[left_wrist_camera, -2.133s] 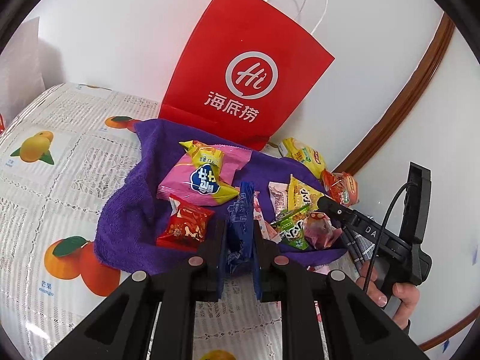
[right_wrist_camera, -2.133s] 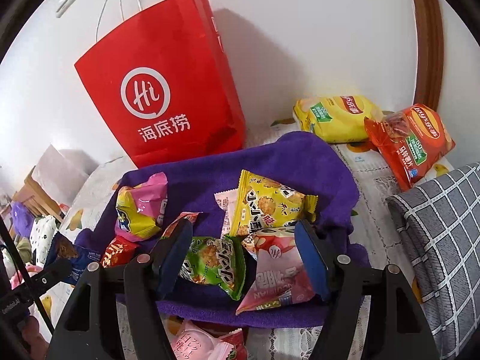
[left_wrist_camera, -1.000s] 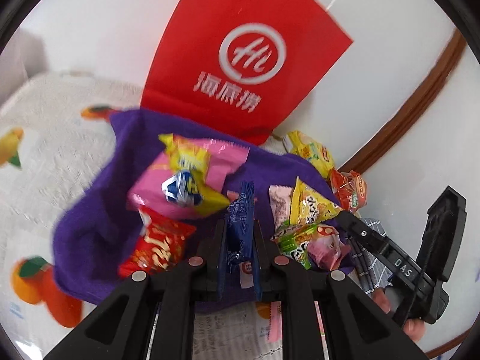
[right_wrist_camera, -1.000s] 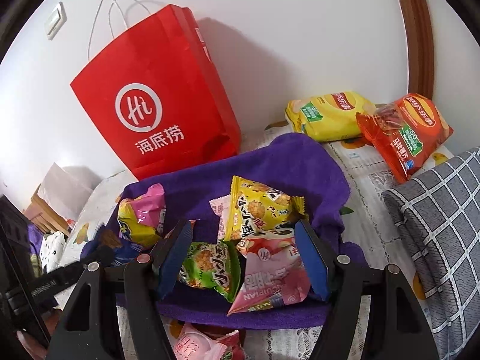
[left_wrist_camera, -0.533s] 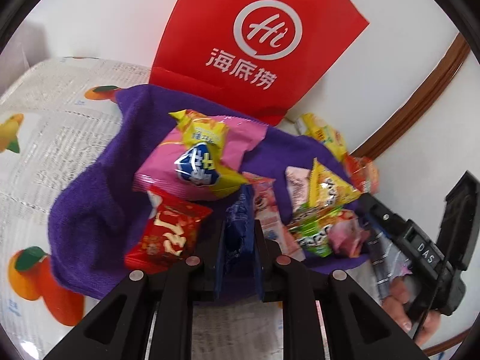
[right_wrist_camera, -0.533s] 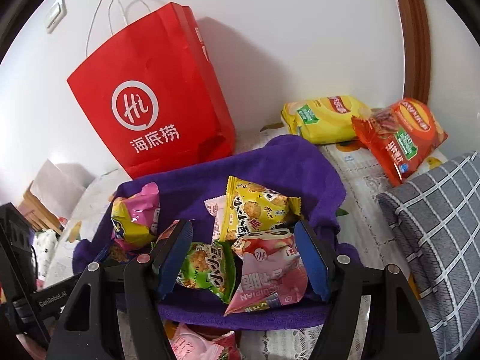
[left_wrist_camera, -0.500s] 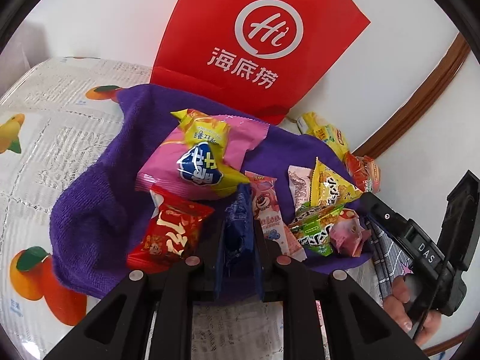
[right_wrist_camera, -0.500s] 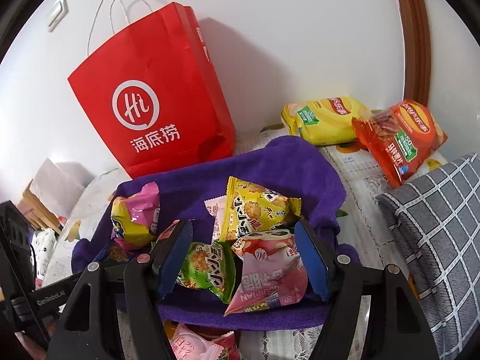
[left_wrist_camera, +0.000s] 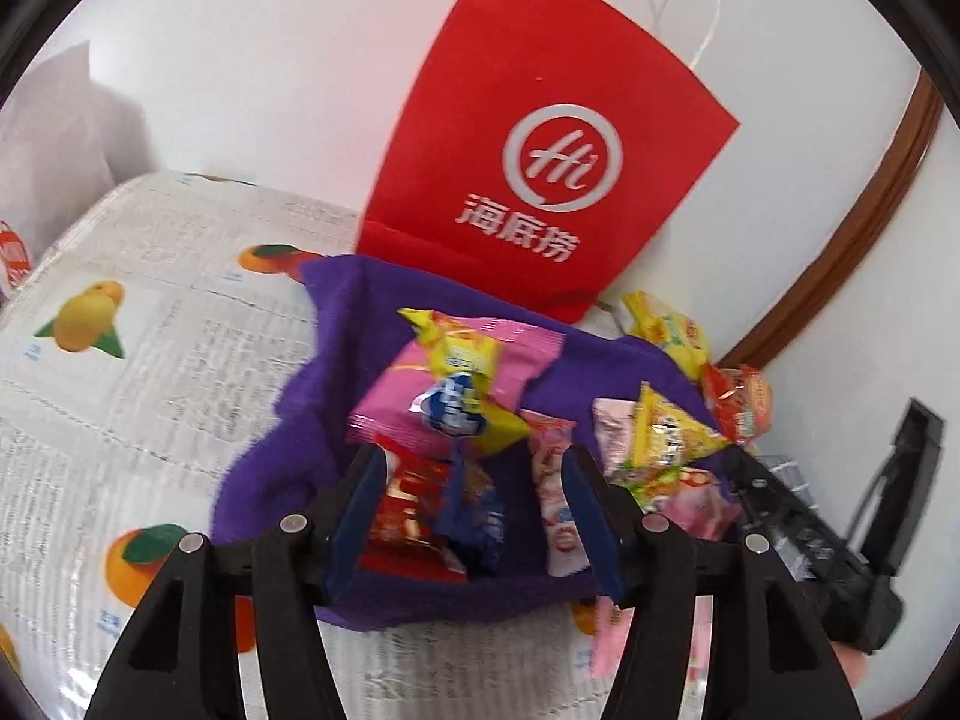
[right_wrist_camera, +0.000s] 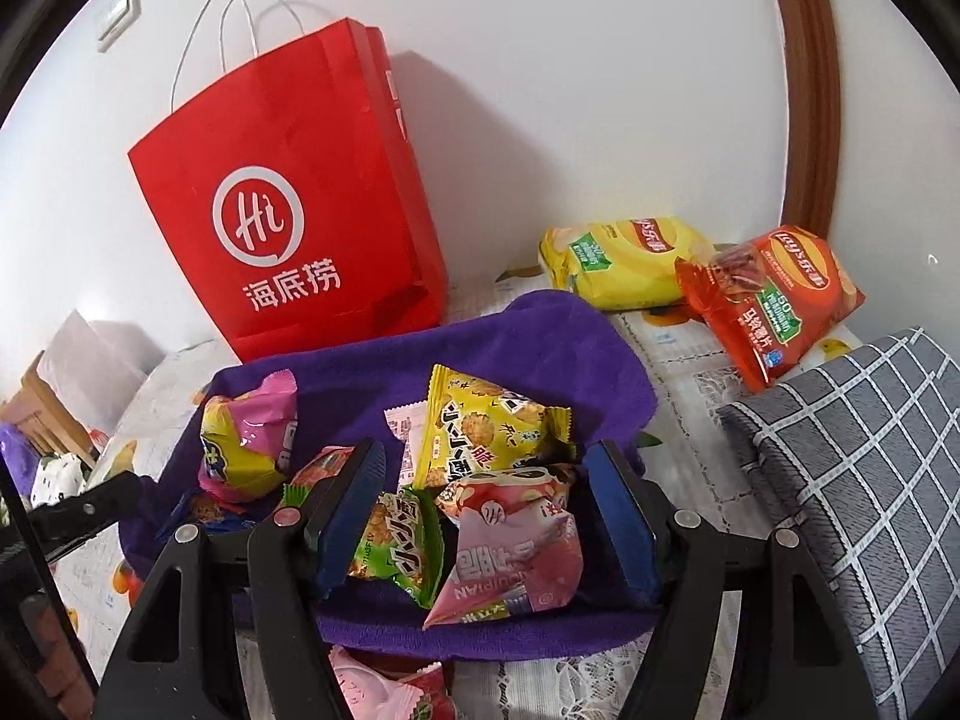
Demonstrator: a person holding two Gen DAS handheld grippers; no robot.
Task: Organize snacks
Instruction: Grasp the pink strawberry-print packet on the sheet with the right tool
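Hovering left gripper, fingers spread, over blue snack packet: light, crinkly, slippery; you pinch crimped end. Right gripper spread, empty.

Fuzzy purple cloth, glossy, probably plastic, snack packets

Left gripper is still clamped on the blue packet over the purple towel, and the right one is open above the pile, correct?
Not quite. The left gripper is open, its fingers spread wide; the blue packet sits loose between them on the purple towel, as the left wrist view shows. The right gripper is indeed open above the pile.
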